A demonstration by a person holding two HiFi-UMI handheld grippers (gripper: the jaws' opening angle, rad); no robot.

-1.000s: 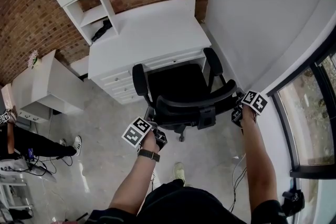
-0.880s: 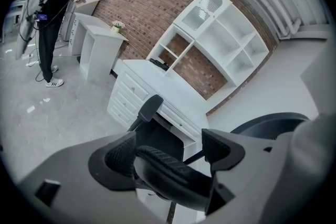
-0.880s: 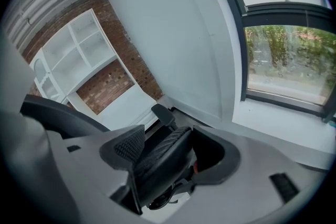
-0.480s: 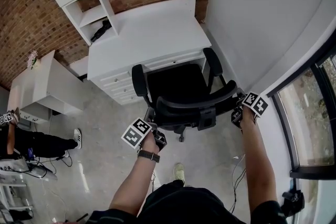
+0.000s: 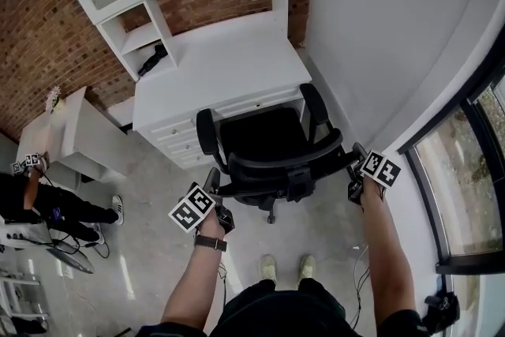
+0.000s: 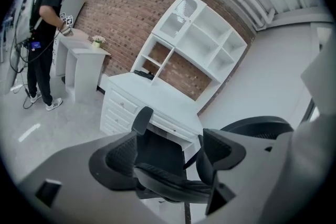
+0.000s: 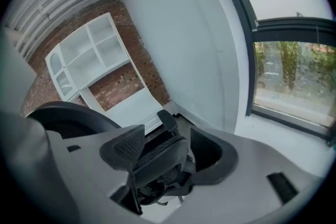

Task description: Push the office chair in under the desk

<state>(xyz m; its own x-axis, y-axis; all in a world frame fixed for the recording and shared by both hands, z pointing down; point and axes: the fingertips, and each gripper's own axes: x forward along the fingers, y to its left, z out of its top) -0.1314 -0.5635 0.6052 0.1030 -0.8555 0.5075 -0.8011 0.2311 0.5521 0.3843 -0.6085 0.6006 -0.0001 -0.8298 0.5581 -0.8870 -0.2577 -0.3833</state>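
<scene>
Your black mesh office chair (image 5: 264,130) stands at the front edge of the white wooden desk (image 5: 221,67), towards its right front corner. The seat's front is just meeting the kneehole, and most of the chair is not yet under.

Your left gripper (image 6: 168,152) has its jaws spread wide. The top rim of the backrest (image 5: 276,163) lies across the gap, and I see no firm pinch on it. Your right gripper (image 7: 167,148) is closed further, onto the backrest's right edge, which fills the space between its pads (image 7: 126,147).

The danger I'd judge most likely is a swivel. One end is clamped and the other only cradled, so an uneven shove could turn the seat on its post, not roll it straight.

If it turns, the left armrest (image 5: 207,132) would meet the white drawer stack (image 5: 177,134) beside the kneehole. The right armrest (image 5: 314,105), near the desk's right edge, could scrape the pale wall (image 5: 379,28).

Both armrests stand about level with the desktop's front edge, though I cannot tell whether they will clear beneath it. If they don't, pushing harder would only tip the backrest forward, and the rim might slip out of your left jaws.
</scene>
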